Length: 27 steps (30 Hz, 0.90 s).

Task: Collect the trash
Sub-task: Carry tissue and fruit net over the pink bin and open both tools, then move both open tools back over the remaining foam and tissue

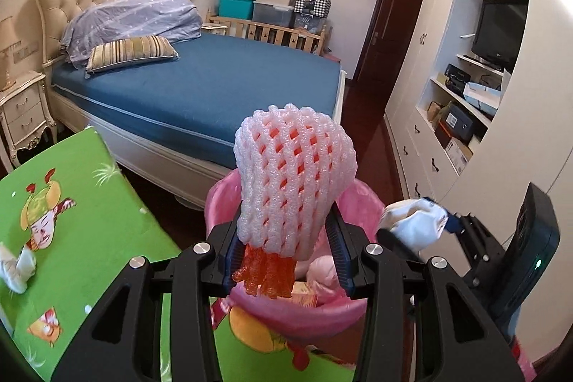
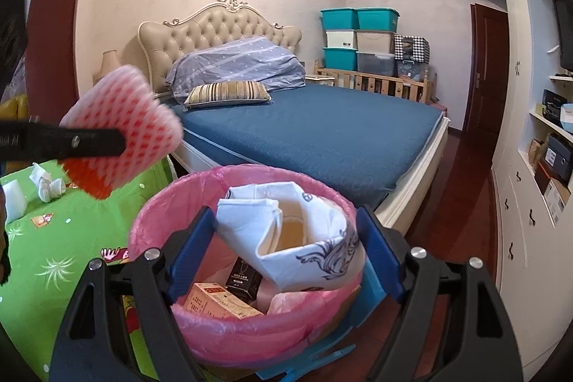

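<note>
My left gripper [image 1: 286, 247] is shut on a pink and orange foam fruit net [image 1: 293, 178], held above a trash bin lined with a pink bag [image 1: 361, 206]. My right gripper [image 2: 286, 249] is shut on a crumpled white paper cup with a blue print [image 2: 311, 238], held over the same bin [image 2: 157, 221]. The bin holds small boxes [image 2: 222, 303] and pink wrapping. In the right wrist view the foam net [image 2: 143, 117] and a left finger [image 2: 71, 140] show at the left. In the left wrist view the right gripper [image 1: 422, 228] with its paper shows at the right.
A green cartoon-print tabletop [image 1: 71, 238] lies to the left with crumpled white tissues [image 1: 18, 267] on it; they also show in the right wrist view [image 2: 46, 185]. A blue bed [image 1: 215, 88] stands behind the bin. White cabinets with shelves [image 1: 465, 131] line the right side.
</note>
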Each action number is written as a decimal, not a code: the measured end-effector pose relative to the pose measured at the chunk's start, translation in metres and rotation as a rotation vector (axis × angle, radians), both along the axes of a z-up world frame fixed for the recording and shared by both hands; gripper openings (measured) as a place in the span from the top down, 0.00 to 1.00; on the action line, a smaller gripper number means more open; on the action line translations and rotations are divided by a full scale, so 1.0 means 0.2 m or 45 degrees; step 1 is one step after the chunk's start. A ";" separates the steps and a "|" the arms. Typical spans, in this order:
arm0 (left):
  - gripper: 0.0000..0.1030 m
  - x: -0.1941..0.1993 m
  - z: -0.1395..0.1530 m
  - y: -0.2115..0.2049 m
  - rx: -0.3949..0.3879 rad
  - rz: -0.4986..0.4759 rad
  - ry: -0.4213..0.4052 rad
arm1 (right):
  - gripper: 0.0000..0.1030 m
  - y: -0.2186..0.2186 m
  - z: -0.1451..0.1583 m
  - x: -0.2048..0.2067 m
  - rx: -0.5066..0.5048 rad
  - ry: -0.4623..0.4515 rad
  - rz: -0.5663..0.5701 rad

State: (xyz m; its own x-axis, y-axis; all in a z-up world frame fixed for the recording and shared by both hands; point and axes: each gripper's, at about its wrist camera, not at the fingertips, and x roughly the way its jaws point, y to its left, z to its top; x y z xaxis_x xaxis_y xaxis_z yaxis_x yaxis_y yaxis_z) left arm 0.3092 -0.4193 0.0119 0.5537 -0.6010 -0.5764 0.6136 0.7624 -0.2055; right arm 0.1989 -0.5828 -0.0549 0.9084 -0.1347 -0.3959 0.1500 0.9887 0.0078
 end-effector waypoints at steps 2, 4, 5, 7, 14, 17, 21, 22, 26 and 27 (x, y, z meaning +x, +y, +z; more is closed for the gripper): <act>0.58 0.02 0.01 -0.03 0.009 0.000 -0.007 | 0.23 0.00 -0.01 0.01 0.000 -0.012 0.018; 0.44 0.04 0.00 -0.06 0.017 0.001 -0.015 | 0.14 0.00 -0.02 0.02 -0.002 -0.018 0.051; 0.27 0.04 0.00 -0.06 0.021 0.012 -0.034 | 0.10 0.00 -0.03 0.02 -0.007 -0.020 0.060; 0.19 0.03 0.01 -0.06 0.012 0.045 -0.080 | 0.06 0.01 -0.05 0.02 -0.012 -0.018 0.049; 0.14 -0.05 -0.04 0.05 0.085 0.071 -0.151 | 0.06 -0.02 -0.02 -0.14 0.030 -0.062 -0.002; 0.11 -0.12 -0.09 0.14 0.124 0.102 -0.198 | 0.06 -0.03 0.02 -0.19 0.046 -0.082 -0.003; 0.09 -0.19 -0.17 0.28 0.184 0.144 -0.192 | 0.06 0.04 0.07 -0.21 0.047 -0.087 0.038; 0.09 -0.22 -0.19 0.33 0.195 0.161 -0.196 | 0.06 0.06 0.08 -0.21 0.040 -0.089 0.051; 0.09 -0.29 -0.23 0.54 0.249 0.243 -0.220 | 0.06 0.24 0.11 -0.13 0.020 -0.077 0.132; 0.09 -0.30 -0.23 0.59 0.267 0.262 -0.228 | 0.06 0.28 0.11 -0.10 0.016 -0.070 0.145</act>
State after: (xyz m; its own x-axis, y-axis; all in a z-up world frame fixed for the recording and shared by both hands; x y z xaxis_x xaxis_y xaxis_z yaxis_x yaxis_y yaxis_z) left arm 0.2489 -0.3006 -0.0338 0.7545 -0.3449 -0.5584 0.4548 0.8882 0.0658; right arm 0.1783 -0.5260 -0.0338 0.9378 -0.0244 -0.3464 0.0354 0.9990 0.0255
